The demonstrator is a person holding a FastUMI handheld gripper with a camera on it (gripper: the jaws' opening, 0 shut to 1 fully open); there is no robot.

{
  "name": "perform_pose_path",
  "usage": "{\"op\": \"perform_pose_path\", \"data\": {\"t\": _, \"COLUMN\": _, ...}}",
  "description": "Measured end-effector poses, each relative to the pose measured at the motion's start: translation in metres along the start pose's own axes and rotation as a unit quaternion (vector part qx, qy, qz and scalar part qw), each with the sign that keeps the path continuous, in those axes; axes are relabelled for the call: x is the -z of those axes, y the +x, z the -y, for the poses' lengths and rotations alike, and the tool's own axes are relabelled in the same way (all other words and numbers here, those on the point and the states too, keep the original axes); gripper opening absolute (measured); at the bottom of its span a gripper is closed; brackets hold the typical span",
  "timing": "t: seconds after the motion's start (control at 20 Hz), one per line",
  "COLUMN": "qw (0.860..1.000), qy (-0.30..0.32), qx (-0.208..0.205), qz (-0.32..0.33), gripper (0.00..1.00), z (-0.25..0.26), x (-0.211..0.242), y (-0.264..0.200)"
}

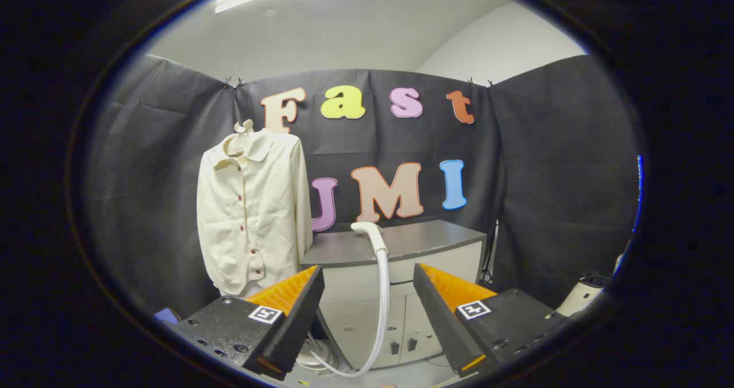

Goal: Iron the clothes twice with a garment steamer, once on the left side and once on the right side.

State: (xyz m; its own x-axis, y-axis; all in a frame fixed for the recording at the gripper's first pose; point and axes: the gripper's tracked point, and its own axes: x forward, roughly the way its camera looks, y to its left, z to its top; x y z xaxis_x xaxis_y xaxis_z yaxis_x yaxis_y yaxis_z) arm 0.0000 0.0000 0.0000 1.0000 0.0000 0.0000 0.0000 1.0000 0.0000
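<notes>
While apart and empty — tongs (369,282) before steamer head (367,230), hanging shirt (252,204) beyond.

A grey-topped white cabinet (401,250) stands before black cloth walls (550,176).

Cream buttoned shirt (252,210) hangs beside the white steamer head (370,233) on its hose.

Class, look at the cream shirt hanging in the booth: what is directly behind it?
Behind the cream shirt hangs the black cloth wall. Whatever the shirt hangs from is covered by its collar. The open gripper holds nothing; the steamer head stands beyond its fingers.
</notes>
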Motion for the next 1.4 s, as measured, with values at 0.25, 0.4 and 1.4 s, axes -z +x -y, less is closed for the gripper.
{"op": "perform_pose_path", "data": {"t": 0.25, "qw": 1.0, "qy": 0.028, "qx": -0.003, "qz": -0.013, "gripper": 0.95, "z": -0.006, "x": -0.001, "y": 0.017}}
{"op": "perform_pose_path", "data": {"t": 0.4, "qw": 0.999, "qy": 0.029, "qx": -0.007, "qz": -0.034, "gripper": 0.96, "z": -0.008, "x": 0.004, "y": 0.03}}
{"op": "perform_pose_path", "data": {"t": 1.4, "qw": 0.994, "qy": -0.028, "qx": -0.01, "qz": -0.101, "gripper": 0.97, "z": 0.011, "x": -0.014, "y": 0.148}}
